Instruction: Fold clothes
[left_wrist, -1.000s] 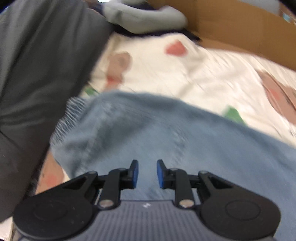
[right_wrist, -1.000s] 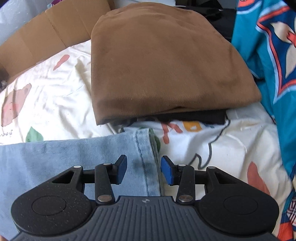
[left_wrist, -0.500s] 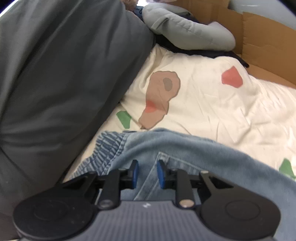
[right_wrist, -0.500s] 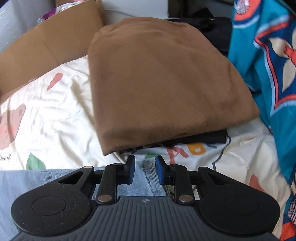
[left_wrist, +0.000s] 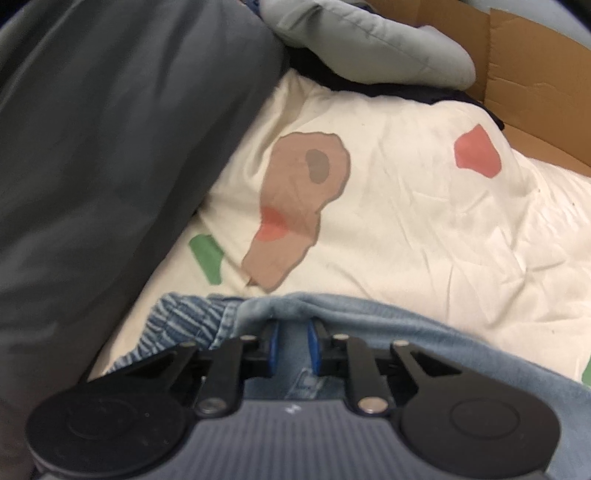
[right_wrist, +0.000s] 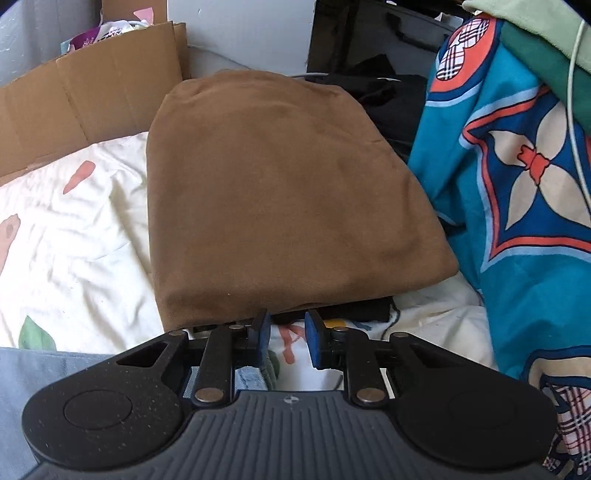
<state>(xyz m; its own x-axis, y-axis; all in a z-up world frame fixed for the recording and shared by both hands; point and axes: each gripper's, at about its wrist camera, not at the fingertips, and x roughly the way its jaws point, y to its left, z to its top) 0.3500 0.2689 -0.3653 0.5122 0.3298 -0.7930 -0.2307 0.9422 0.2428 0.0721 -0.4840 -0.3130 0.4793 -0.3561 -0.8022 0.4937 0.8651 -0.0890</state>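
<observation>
Pinching the jeans (left_wrist: 424, 332)
The left gripper (left_wrist: 291, 341) is closing on denim; the right gripper (right_wrist: 286, 336) is hanging slightly apart, holding nothing visible.

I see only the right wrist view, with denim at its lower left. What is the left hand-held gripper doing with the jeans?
Observer: The left hand-held gripper has just been closing, with a fold of the jeans between its pads, beside the elastic waistband.
Operator: What is left of it?
Observer: A dark grey fabric mass, bordering the printed sheet.
Operator: And beyond the sheet?
Observer: A pale grey cushion in front of cardboard.
</observation>
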